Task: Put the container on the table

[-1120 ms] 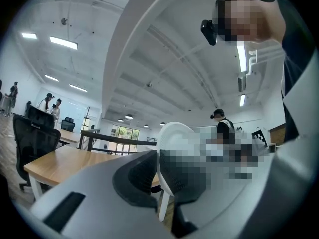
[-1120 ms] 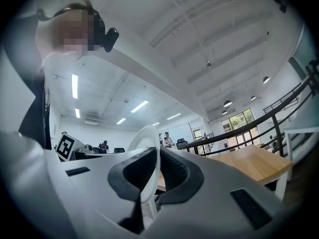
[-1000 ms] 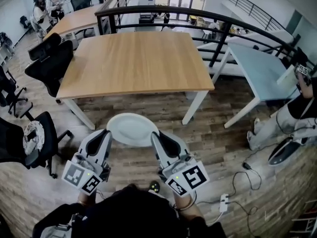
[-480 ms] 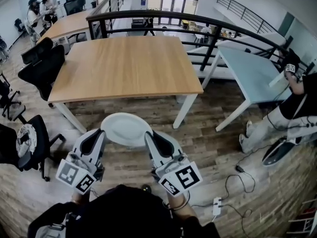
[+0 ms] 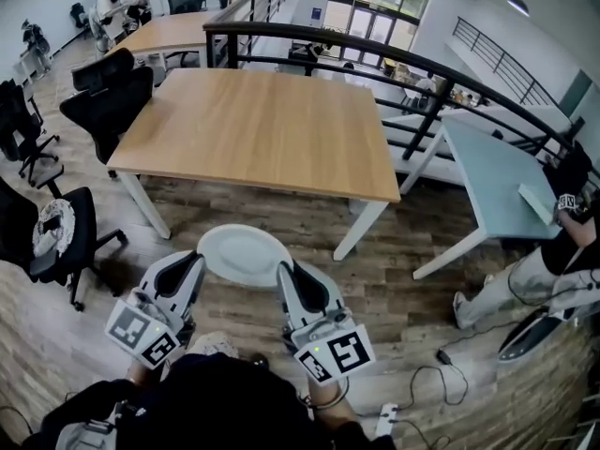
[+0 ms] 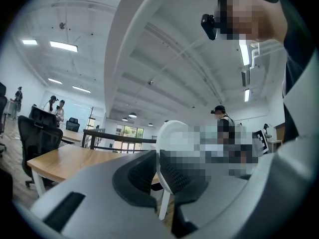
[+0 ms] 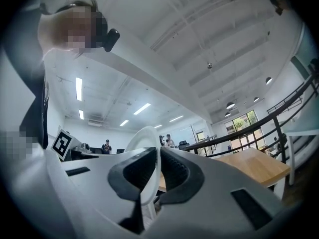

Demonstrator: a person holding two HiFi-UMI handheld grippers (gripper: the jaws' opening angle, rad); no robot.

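Note:
A white round container (image 5: 242, 254), shallow like a plate, hangs level over the wooden floor, short of the near edge of the wooden table (image 5: 258, 129). My left gripper (image 5: 194, 268) is shut on its left rim and my right gripper (image 5: 284, 275) is shut on its right rim. In the left gripper view the white rim (image 6: 172, 138) stands clamped between the dark pads (image 6: 141, 176). In the right gripper view the same rim (image 7: 145, 143) is pinched between the black pads (image 7: 175, 173). The table top (image 7: 249, 166) lies ahead, beyond the jaws.
Black office chairs (image 5: 108, 101) stand left of the table, one (image 5: 52, 237) close on my left. A black railing (image 5: 403, 50) runs behind the table. A pale blue table (image 5: 492, 181) and a seated person (image 5: 553, 251) are at the right. Cables (image 5: 459, 364) lie on the floor.
Both grippers and the container between them have edged toward the table. The head view has swung, so the table now sits more to the left and closer.

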